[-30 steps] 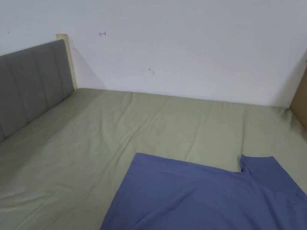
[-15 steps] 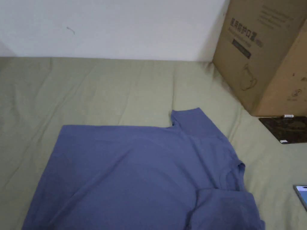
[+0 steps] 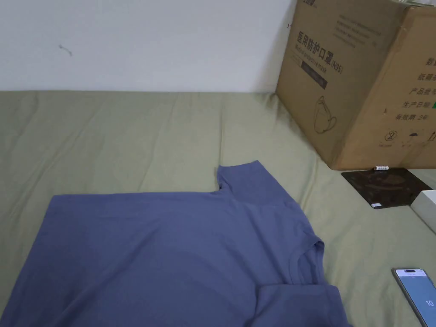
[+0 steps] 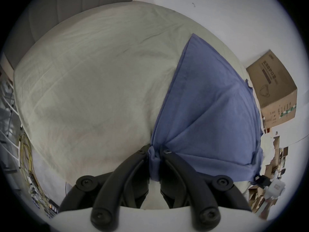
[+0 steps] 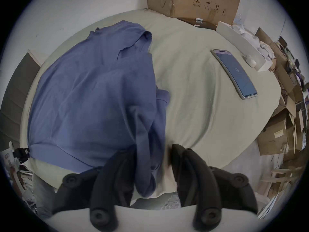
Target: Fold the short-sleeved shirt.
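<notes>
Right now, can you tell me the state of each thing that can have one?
shirt: spread on the bed, near sleeve folded over, near edge lifted
left gripper: shut on the shirt
right gripper: open, cloth hanging between its jaws
phone: lying flat, screen lit
cardboard box: standing closed

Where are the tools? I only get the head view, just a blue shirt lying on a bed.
Observer: The left tool is shut on a bunched corner of the shirt, with creases fanning out from the pinch.
Operator: And the other one?
Observer: The right tool is open. A blurred fold of the shirt hangs between its jaws, with a gap to one of them.
Operator: What lies past the bed on the phone's side?
Observer: Beyond the phone and the bed's edge, cardboard boxes are piled on the floor.
</notes>
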